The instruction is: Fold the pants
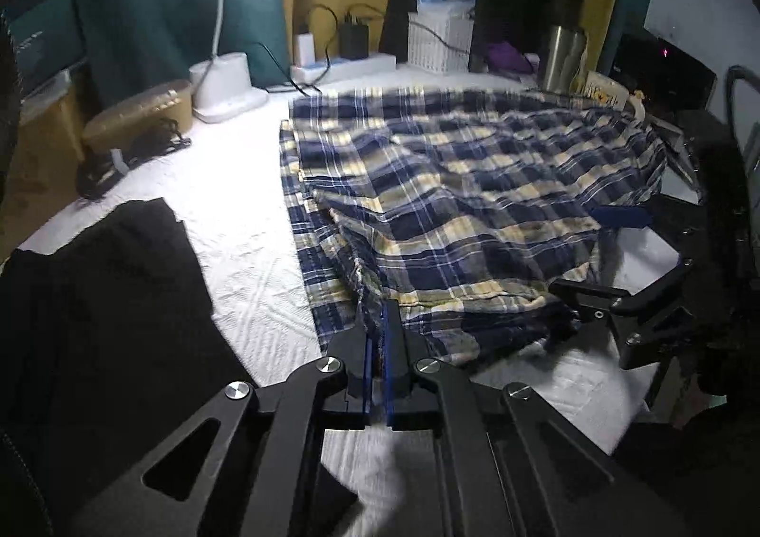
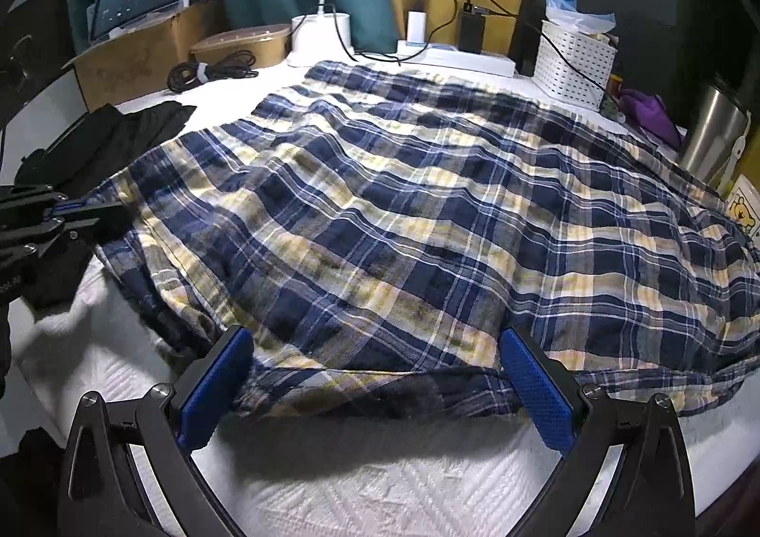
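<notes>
Pants (image 1: 465, 204), blue-and-yellow plaid, lie spread on the white bed cover (image 1: 247, 252) in the left wrist view, reaching from the near edge back toward the lamp base (image 1: 223, 86) and white basket (image 1: 439, 38). One layer already lies over another here: a lower plaid strip shows along the left side w/ the upper cloth wrinkled on top of it. The left gripper (image 1: 378, 323) is clenched, its blue pads pressed together on the near corner of the pants, so it grasps the cloth edge. On the right side of this view the right gripper (image 1: 612, 252) is seen from the side, one blue pad over the cloth edge. A black garment (image 1: 109, 299) lies apart on the left, not touched.

In the right wrist view the pants (image 2: 403, 204) fill most of the bed, bunched and not flat, w/ the steel tumbler (image 2: 717, 138) and basket (image 2: 574, 62) behind. The right gripper (image 2: 375, 375) is released: jaws stand wide, one blue pad each side of the near hem, and the pads do not press the cloth, as far as I can see. The left gripper (image 2: 71, 207) shows at the left edge, shut on the cloth corner.

My judgement: task is at an early-to-middle stage. Perhaps one lengthwise fold is made, approx., but the cloth is still loose and long. Left to do: right tongs must close on the hem, then both lift and bring the near end over to the far end, and smooth.
</notes>
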{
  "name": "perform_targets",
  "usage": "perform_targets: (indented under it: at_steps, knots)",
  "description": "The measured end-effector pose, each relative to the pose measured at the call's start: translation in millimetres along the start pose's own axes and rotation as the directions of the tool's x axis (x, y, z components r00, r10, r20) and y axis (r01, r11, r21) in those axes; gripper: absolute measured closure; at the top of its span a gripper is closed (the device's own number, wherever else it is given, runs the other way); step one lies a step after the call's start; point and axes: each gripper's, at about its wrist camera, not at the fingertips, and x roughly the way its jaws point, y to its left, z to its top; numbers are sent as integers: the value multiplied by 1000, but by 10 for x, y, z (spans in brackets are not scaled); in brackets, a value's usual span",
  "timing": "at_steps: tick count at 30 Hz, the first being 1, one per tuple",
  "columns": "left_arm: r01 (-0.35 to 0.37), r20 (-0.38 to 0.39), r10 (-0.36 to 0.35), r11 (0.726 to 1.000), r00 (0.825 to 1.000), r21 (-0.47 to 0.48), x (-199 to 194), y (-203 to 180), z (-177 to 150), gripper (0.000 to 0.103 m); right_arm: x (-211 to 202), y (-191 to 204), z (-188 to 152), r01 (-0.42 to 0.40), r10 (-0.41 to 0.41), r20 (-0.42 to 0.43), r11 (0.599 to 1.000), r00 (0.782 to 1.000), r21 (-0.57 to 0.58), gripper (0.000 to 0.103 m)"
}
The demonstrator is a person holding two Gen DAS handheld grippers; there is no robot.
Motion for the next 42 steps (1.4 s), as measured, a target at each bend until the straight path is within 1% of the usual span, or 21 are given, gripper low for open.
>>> perform_targets:
  at_steps: [4, 9, 13, 16, 18, 19, 21, 23, 24, 25, 28, 30, 32, 34, 35, 36, 37, 38, 39, 40, 42]
  knots:
    - [-11, 0, 11, 1000, 1000, -17, -71, -3, -92, 101, -64, 80, 6, -24, 23, -5, 999, 1000, -30, 0]
    - [-32, -40, 29, 997, 999, -64, 19, 92, -287, 101, -90, 193, 11, -42, 41, -11, 998, 999, -54, 0]
    - [-18, -42, 14, 996, 999, -91, -12, 136, -274, 100, -134, 203, 40, -47, 47, -6, 997, 999, -53, 0]
    - [-24, -53, 18, 994, 998, -111, -69, 200, -247, 94, -174, 154, 91, -44, 44, 10, 998, 999, -39, 0]
    - [-22, -62, 13, 989, 998, -147, -108, 308, -206, 94, -184, 90, 143, -41, 41, 21, 999, 999, -23, 0]
    - [-44, -67, 34, 986, 997, -158, -125, 358, -180, 90, -190, 62, 168, -42, 42, 25, 999, 999, -15, 0]
    - [-61, -58, 52, 984, 997, -166, -173, 427, -135, 82, -224, 34, 205, -41, 41, 40, 999, 998, -6, 0]
    - [-60, -27, 56, 981, 998, -182, -234, 490, -50, 58, -250, 2, 245, -42, 42, 57, 999, 997, 1, 0]
    - [-48, -11, 47, 981, 999, -187, -247, 498, -15, 53, -235, -16, 262, -39, 39, 59, 999, 997, 3, 0]
    - [-31, 0, 32, 982, 999, -187, -237, 507, 26, 51, -197, -38, 271, -32, 32, 55, 999, 998, 8, 0]
    - [7, 10, -6, 987, 1000, -161, -101, 460, 174, 51, -53, -109, 263, -8, 7, 26, 1000, 1000, 29, 0]
    - [26, -10, -27, 989, 1000, -145, 63, 441, 258, 51, 21, -154, 247, 1, -1, 12, 999, 1000, 42, 0]
    - [50, -36, -55, 991, 998, -127, 239, 419, 313, 51, 61, -201, 234, 17, -17, 4, 998, 1000, 53, 0]
    - [42, -72, -50, 993, 996, -113, 416, 420, 349, 51, 73, -250, 229, 24, -24, 1, 998, 1000, 63, 0]
    - [43, -78, -51, 993, 996, -106, 460, 426, 347, 56, 78, -275, 230, 30, -30, 0, 997, 1000, 68, 0]
    - [35, -88, -44, 994, 995, -99, 517, 427, 345, 66, 82, -293, 226, 34, -34, -3, 997, 999, 70, 0]
    - [17, -98, -26, 996, 995, -90, 570, 437, 343, 90, 92, -312, 227, 38, -37, -5, 997, 999, 73, 0]
    - [3, -89, -10, 997, 996, -76, 573, 452, 352, 96, 99, -320, 220, 40, -40, -7, 996, 999, 74, 0]
    - [10, -92, -17, 997, 996, -73, 570, 467, 353, 97, 123, -333, 221, 43, -43, -13, 996, 999, 76, 0]
    - [8, -93, -15, 997, 996, -71, 562, 485, 362, 100, 138, -329, 219, 45, -44, -16, 996, 999, 77, 0]
    - [-31, -89, 25, 998, 996, -57, 538, 505, 357, 102, 175, -323, 222, 42, -41, -19, 996, 999, 79, 0]
